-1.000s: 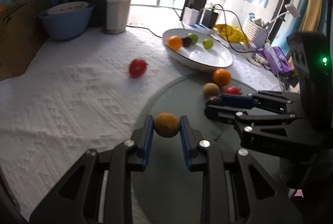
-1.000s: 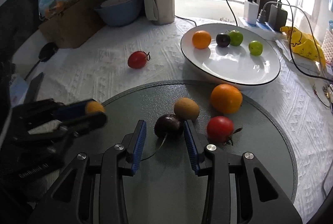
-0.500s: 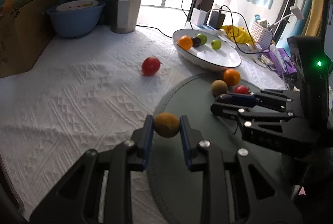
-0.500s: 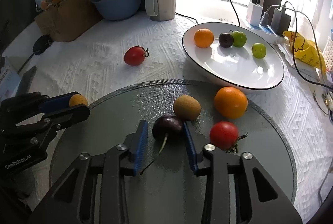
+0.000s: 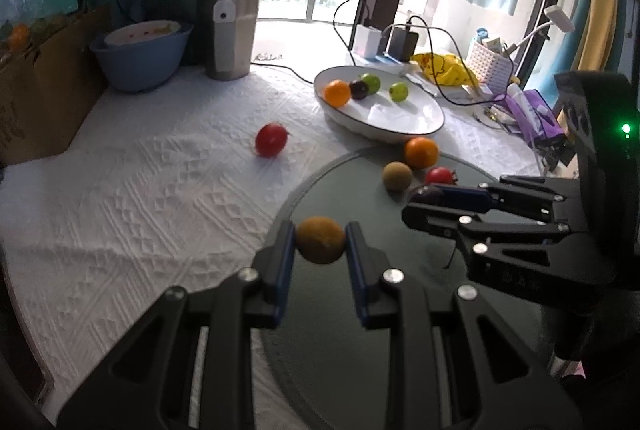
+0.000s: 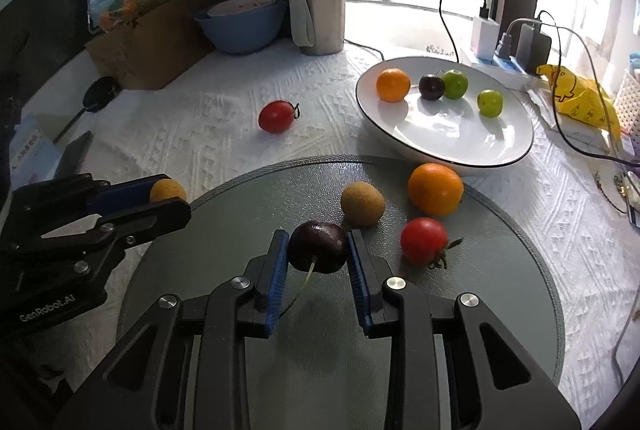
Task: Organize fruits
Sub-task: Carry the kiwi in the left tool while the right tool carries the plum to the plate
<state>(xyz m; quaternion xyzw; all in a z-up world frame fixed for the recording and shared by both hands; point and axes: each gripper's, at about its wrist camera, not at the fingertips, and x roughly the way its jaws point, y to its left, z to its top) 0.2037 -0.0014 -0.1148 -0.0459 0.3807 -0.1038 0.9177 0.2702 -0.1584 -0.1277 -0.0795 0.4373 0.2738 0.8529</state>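
My left gripper [image 5: 321, 242] is shut on a small brown-yellow fruit [image 5: 321, 239], held above the edge of the round grey mat [image 5: 340, 330]. My right gripper [image 6: 318, 250] is shut on a dark cherry [image 6: 318, 247] with its stem hanging down, lifted over the mat [image 6: 280, 198]. On the mat lie a brown kiwi [image 6: 362, 203], an orange [image 6: 435, 189] and a red tomato [image 6: 423, 240]. A white plate [image 6: 460, 146] behind holds an orange, a dark cherry and two green fruits. Another red tomato [image 6: 277, 116] lies on the white cloth.
A steel tumbler [image 6: 318, 12], a blue bowl [image 6: 240, 26] and a cardboard box [image 6: 144, 42] stand at the back left. Chargers and cables [image 6: 512, 38], a yellow bag [image 6: 576, 98] and a white basket lie behind and right of the plate.
Both grippers have risen with their fruits and pulled back a little. The cherry has come off the mat. The fruits on the mat and plate have not moved.
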